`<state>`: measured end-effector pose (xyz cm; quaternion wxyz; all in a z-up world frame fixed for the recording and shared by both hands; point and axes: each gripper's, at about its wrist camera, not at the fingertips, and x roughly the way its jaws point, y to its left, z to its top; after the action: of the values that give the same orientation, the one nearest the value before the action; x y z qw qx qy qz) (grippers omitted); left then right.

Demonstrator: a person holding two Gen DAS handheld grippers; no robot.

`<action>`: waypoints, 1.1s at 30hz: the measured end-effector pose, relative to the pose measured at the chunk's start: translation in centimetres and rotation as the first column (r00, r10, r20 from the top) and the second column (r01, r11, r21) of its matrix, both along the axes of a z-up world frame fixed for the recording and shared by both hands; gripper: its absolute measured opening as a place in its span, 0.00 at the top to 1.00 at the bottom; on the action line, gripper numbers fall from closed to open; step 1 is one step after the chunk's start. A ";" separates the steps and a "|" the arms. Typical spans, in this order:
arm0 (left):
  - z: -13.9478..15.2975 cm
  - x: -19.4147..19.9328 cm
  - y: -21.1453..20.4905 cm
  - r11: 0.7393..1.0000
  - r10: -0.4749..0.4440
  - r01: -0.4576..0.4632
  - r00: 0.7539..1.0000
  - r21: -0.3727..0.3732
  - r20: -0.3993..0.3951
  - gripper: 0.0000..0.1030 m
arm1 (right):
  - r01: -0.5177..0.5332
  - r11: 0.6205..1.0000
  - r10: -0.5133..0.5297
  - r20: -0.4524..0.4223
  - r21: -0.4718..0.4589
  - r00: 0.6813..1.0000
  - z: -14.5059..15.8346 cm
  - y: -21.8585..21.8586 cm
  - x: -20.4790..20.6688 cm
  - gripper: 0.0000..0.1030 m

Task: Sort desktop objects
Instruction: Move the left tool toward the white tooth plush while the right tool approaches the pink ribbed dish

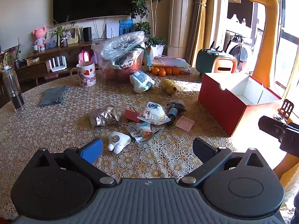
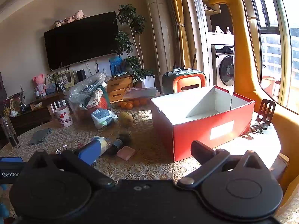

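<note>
1. Clutter (image 1: 142, 117) lies mid-surface (image 1: 46, 130), red box (image 1: 229, 100) at 3 o'clock of it.
2. Left tool (image 1: 147, 149) gapes, holding nothing.
3. Right tool (image 2: 145, 152) likewise, box at 1 o'clock.

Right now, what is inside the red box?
The red box shows only white inner walls and a white divider; no items visible. Its floor near the front wall is hidden by that wall.

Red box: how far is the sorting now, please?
Nothing looks done: the red box shows only bare white walls inside. Nothing is in hand; left tongs and right tongs are open. The white plush, pink block and snack packets remain on the table.
</note>
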<state>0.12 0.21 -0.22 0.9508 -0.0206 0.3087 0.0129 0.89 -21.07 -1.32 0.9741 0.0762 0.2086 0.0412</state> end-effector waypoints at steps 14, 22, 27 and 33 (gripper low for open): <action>0.1 -0.1 0.1 1.000 -0.001 0.001 1.000 -0.005 0.005 0.00 | -0.025 1.000 0.025 -0.008 0.003 1.000 -0.2 0.2 0.3 0.00; -0.2 0.2 0.3 1.000 0.005 -0.005 1.000 0.007 0.004 0.00 | -0.042 0.999 0.042 -0.011 -0.007 0.999 -0.3 0.4 0.7 0.00; -0.6 0.7 1.2 1.000 0.016 -0.015 1.000 -0.014 0.009 0.00 | -0.063 0.998 0.062 -0.020 -0.012 0.998 -0.4 0.8 1.2 0.01; -1.6 2.0 2.0 1.000 0.029 -0.029 1.000 0.006 -0.001 0.00 | -0.111 0.993 0.109 -0.033 -0.049 0.993 -1.2 1.8 2.7 0.01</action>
<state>2.13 2.16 -1.77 0.9505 -0.0224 0.3088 0.0278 3.54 -19.26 -2.49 0.9687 0.0407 0.2284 0.0884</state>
